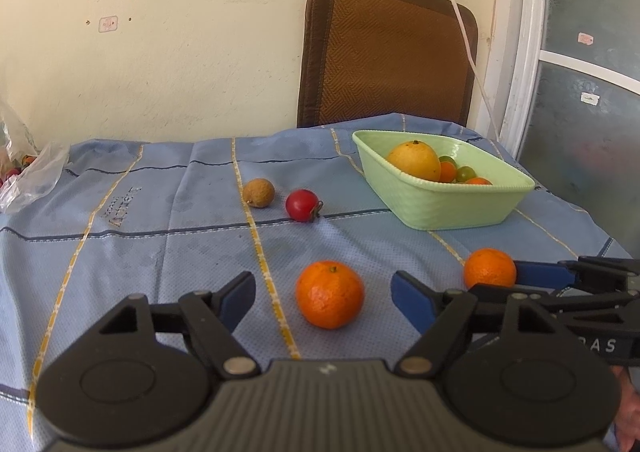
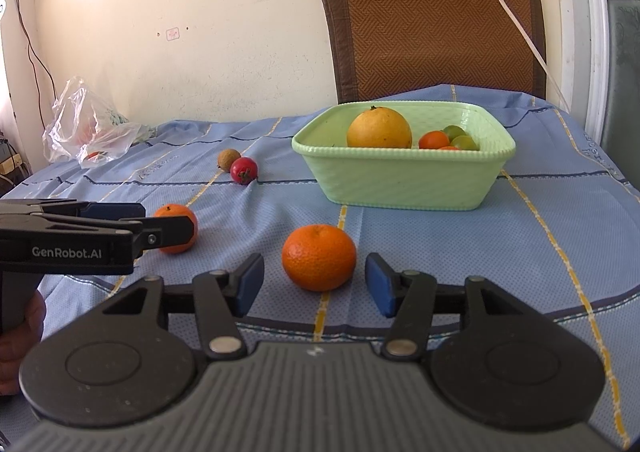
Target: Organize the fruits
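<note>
Fruits: two mandarins lie loose on the blue-clothed surface [image 2: 520, 220], one [image 1: 330, 294] ahead of my left gripper [image 1: 324, 300], the other [image 2: 319, 257] ahead of my right gripper [image 2: 315, 284].
Remaining strays: a red fruit [image 1: 302, 205] and a brown fruit [image 1: 258, 192], touching or nearly so, farther back.
Destination: green basket [image 2: 400, 184], already holding a large yellow citrus [image 2: 379, 129] and small fruits; I judge the strays belong there.
Left gripper: jaws wide apart, empty, pads clear of its mandarin.
Right gripper: jaws partly open, empty, fruit just beyond the pads.
</note>
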{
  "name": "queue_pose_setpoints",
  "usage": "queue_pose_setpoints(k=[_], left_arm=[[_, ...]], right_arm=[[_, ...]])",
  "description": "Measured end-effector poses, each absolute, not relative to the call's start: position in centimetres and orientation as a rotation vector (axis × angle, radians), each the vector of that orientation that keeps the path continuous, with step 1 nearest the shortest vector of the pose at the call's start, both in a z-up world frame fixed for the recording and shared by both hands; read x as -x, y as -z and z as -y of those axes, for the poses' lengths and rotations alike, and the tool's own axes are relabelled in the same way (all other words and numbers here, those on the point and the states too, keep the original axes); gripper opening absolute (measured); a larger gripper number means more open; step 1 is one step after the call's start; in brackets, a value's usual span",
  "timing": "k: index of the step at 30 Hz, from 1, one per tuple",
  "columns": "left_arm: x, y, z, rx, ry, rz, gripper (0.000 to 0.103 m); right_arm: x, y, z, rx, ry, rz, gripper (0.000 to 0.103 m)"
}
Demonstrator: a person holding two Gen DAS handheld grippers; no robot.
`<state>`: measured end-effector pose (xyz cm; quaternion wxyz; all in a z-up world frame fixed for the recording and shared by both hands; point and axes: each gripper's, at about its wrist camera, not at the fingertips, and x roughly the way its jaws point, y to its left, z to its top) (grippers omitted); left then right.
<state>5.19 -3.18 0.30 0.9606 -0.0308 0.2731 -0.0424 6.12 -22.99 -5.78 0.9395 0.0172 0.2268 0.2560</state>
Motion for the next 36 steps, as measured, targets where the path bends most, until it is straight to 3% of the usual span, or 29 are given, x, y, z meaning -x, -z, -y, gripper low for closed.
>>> queue_pose_setpoints(k=[36], left_arm=[[-5.12,-0.32,3.20,0.061,0.089,-0.547,0.083]], right_arm=[[-6.13,5.70,23.10,-0.046,-0.528,-0.461,0.059]])
